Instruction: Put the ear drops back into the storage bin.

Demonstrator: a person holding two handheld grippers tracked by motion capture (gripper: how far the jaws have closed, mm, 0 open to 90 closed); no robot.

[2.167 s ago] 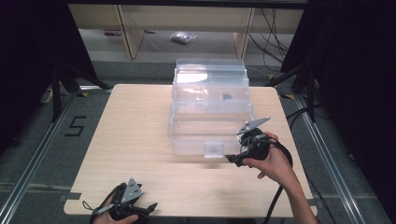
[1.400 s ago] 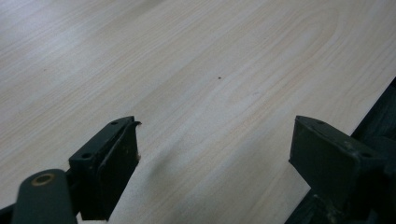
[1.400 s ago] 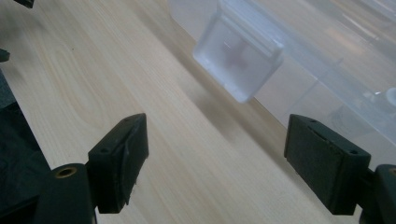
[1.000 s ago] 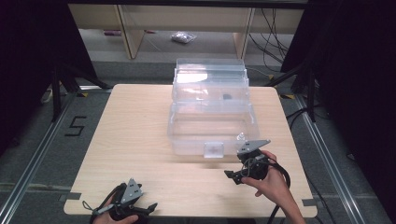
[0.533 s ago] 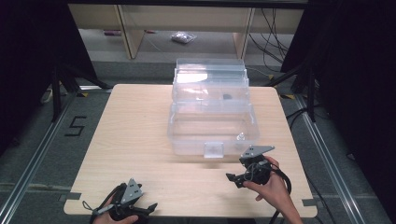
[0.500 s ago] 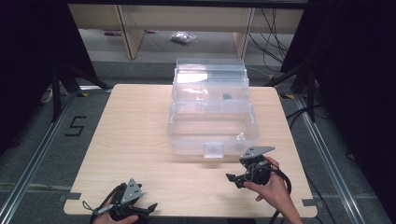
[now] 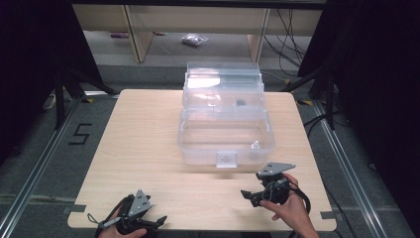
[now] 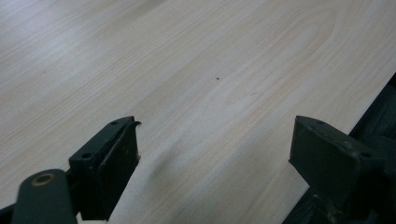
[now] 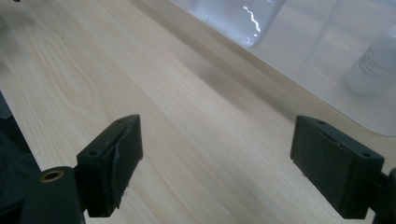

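Note:
A clear plastic tiered box [image 7: 225, 124] stands open at the middle back of the wooden table [image 7: 148, 144]. A small white bottle [image 7: 255, 146] sits in its lower tray near the front right corner, and through the wall it appears as a bottle [image 9: 373, 65] in the right gripper view. My right gripper [image 7: 248, 197] is low over the table in front of the box, held by a hand. Its jaws have just been opening, and the right gripper [image 9: 215, 163] stands open with only bare wood between them. My left gripper [image 7: 157, 222] rests at the front left edge, where the left gripper [image 8: 215, 158] is open and holds nothing.
The box's front latch [image 7: 227, 159] faces the near side. Shelving [image 7: 198, 20] and a small bag [image 7: 194, 39] lie on the floor beyond the table. Cables trail from both grippers. Bare tabletop spreads left of the box.
My right gripper has drawn back from the box front toward the near edge and sunk lower. The left gripper has stayed where it was.

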